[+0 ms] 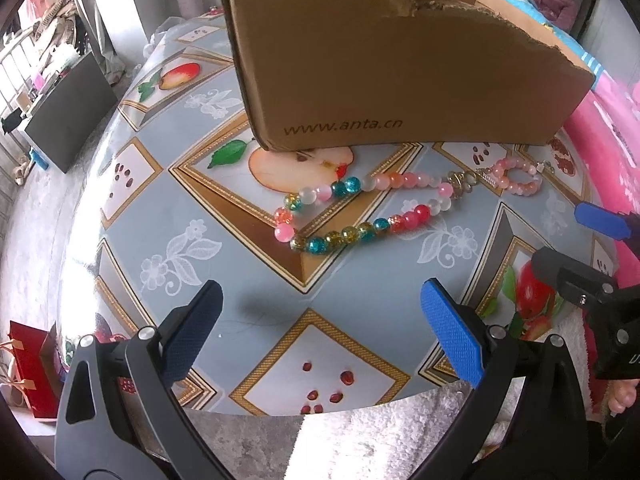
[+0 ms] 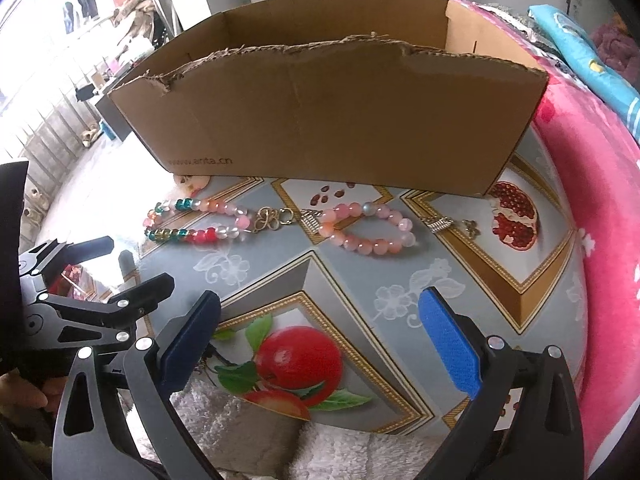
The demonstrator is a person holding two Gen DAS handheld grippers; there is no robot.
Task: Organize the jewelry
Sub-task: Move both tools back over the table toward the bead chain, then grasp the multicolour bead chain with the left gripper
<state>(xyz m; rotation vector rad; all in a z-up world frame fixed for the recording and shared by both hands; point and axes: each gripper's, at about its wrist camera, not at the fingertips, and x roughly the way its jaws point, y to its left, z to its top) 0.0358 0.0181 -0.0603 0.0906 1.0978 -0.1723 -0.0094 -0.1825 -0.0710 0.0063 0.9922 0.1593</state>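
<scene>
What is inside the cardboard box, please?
Only the bare inner walls of the box show. Its front wall hides the floor, so any contents cannot be seen. Both bracelets lie outside, in front.

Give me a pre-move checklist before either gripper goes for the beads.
1. Left gripper open and holding nothing: ok.
2. Right gripper open and holding nothing: ok.
3. Multicolour bead strand lying on the tablecloth, unobstructed: ok.
4. Pink bead bracelet separate from the multicolour strand: cannot tell; their metal clasps lie very close.
5. Cardboard box open at the top, behind the beads: ok.
6. Box interior free for the jewelry: cannot tell; the front wall hides the floor.
</scene>
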